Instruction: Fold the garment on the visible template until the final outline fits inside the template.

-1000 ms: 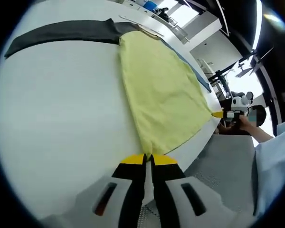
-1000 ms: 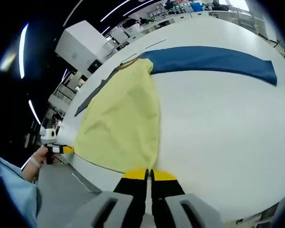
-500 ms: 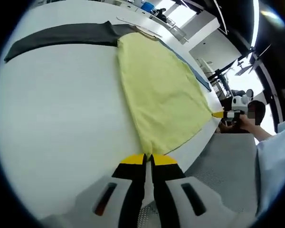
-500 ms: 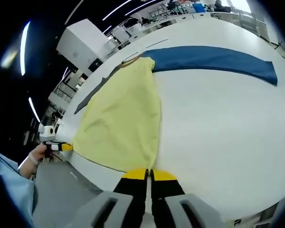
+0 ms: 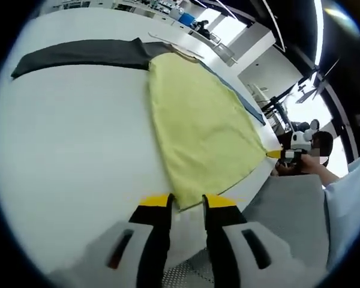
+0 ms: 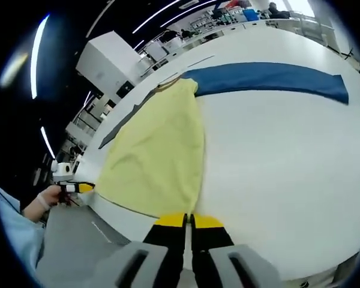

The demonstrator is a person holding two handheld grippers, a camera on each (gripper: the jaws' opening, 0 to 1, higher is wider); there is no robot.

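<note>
A yellow garment lies flat on the white table, reaching its near edge. My left gripper stands open, its jaws either side of the garment's near corner. In the right gripper view the same garment runs away from my right gripper, which is shut on its other near corner. A thin dark line shows on the table just past the hem. The right gripper appears at the table's edge in the left gripper view, and the left gripper at the far left in the right gripper view.
A dark grey cloth strip lies beyond the garment on one side and a blue strip on the other. The table is bare white around them. A person's hand and pale sleeve show beyond the edge, over grey floor.
My left gripper's jaws have parted and let go of the garment's corner. The right gripper stays shut on its corner. Both views have shifted slightly.
</note>
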